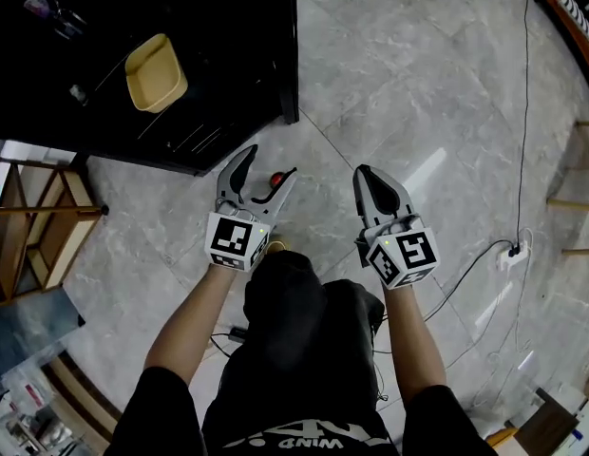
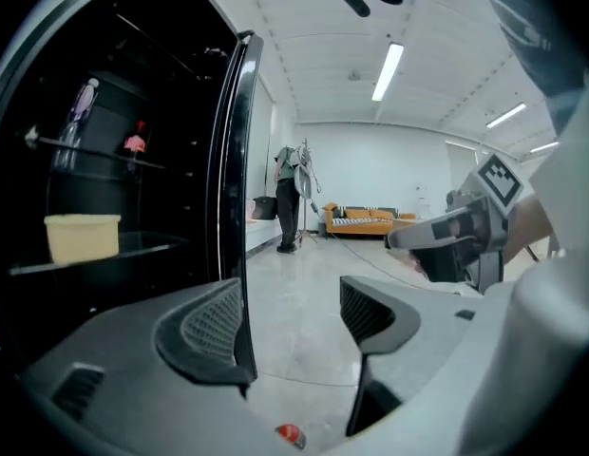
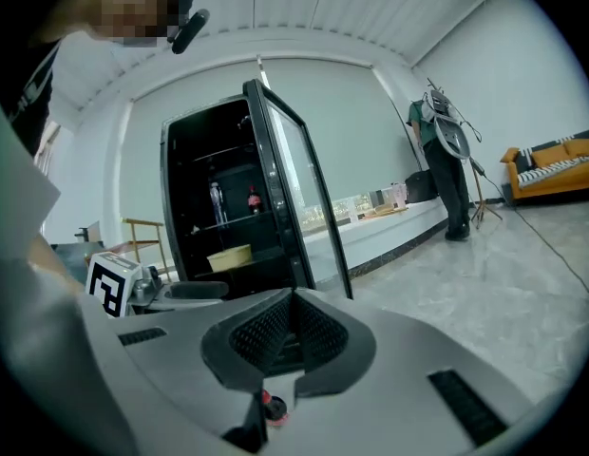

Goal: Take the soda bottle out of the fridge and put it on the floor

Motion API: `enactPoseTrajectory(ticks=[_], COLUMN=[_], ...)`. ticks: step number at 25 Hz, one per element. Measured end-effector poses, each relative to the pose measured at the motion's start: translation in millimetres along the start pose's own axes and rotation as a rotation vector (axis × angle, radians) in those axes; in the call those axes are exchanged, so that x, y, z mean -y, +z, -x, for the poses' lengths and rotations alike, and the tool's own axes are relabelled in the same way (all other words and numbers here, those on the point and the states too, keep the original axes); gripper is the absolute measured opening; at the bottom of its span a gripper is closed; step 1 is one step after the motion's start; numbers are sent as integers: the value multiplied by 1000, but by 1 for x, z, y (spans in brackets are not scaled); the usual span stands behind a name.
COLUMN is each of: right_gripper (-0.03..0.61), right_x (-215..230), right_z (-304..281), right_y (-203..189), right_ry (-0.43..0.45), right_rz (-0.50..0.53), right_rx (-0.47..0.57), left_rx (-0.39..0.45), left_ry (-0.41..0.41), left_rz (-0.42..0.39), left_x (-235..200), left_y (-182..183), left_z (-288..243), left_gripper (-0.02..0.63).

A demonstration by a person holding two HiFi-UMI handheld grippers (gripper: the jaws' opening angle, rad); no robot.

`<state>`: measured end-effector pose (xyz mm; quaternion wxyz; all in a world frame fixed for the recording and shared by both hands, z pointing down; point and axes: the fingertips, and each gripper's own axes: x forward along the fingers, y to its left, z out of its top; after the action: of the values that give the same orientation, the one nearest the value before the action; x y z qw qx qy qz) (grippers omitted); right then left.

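A soda bottle stands on the grey floor; only its red cap (image 1: 275, 179) shows in the head view, just beyond my left gripper (image 1: 271, 162). The cap (image 2: 291, 434) lies low between that gripper's jaws in the left gripper view, well below them. My left gripper (image 2: 290, 316) is open with nothing between its pads. My right gripper (image 1: 366, 174) is shut and empty, its pads meeting (image 3: 293, 335); the cap (image 3: 273, 408) peeks out beneath them. The black fridge (image 1: 228, 65) stands open at the left, with its door (image 3: 285, 188) swung out.
A yellow tub (image 1: 155, 72) sits on a fridge shelf, with a cola bottle (image 3: 254, 199) and a clear bottle (image 3: 216, 200) on the shelf above. A wooden rack (image 1: 38, 226) stands left. A cable and power strip (image 1: 513, 252) lie right. A person (image 3: 446, 160) stands far off.
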<state>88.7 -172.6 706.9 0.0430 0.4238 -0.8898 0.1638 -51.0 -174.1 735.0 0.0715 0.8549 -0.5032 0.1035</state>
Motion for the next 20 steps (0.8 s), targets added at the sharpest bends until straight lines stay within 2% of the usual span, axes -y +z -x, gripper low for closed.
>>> enactPoseTrajectory(ticks=[7, 10, 12, 15, 20], right_gripper=[23, 23, 23, 23, 23], right_x=[-43, -65, -82, -105, -113], right_z=[30, 44, 55, 69, 89], right_y=[146, 201, 232, 265, 308], right_ry=[-12, -20, -14, -2, -43], right_rz=[-19, -50, -63, -58, -89], right_rx=[-47, -62, -71, -97, -85], left_rx=[4, -20, -16, -1, 7], left_ry=[-87, -112, -137, -171, -176], left_rz=[9, 47, 41, 22, 59], left_x=[19, 26, 31, 36, 35], left_y=[170, 233, 272, 318, 368], left_z=[27, 48, 61, 76, 91], left_gripper=[316, 316, 316, 316, 316])
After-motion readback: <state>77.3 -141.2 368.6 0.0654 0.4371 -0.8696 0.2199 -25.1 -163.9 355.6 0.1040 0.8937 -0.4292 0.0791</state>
